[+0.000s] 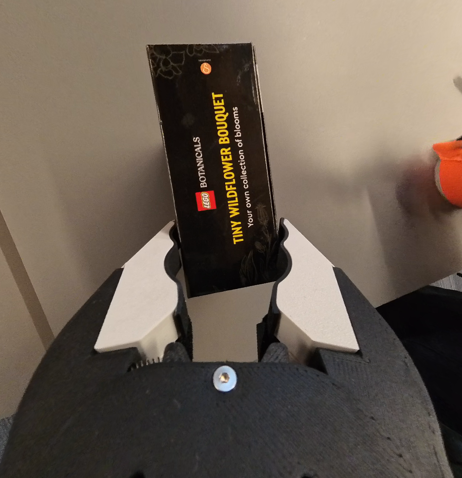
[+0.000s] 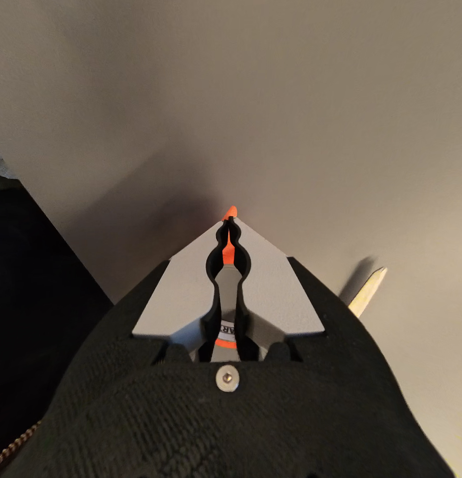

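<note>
One black box (image 1: 214, 165) – left gripper (image 1: 228, 248) clamps | one orange-grey tool (image 2: 228, 252) – right gripper (image 2: 231, 219) clamps

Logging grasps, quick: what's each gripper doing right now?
Left gripper: shut on the black box.
Right gripper: shut on an orange and grey tool.

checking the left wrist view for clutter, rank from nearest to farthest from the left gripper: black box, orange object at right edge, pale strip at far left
1. black box: clamped between the fingers of the left gripper, dead centre, leaning slightly left.
2. and 3. orange object, blurred at the right edge, and pale strip, slanting at the far left: both well off to the sides, too close to call.
</note>
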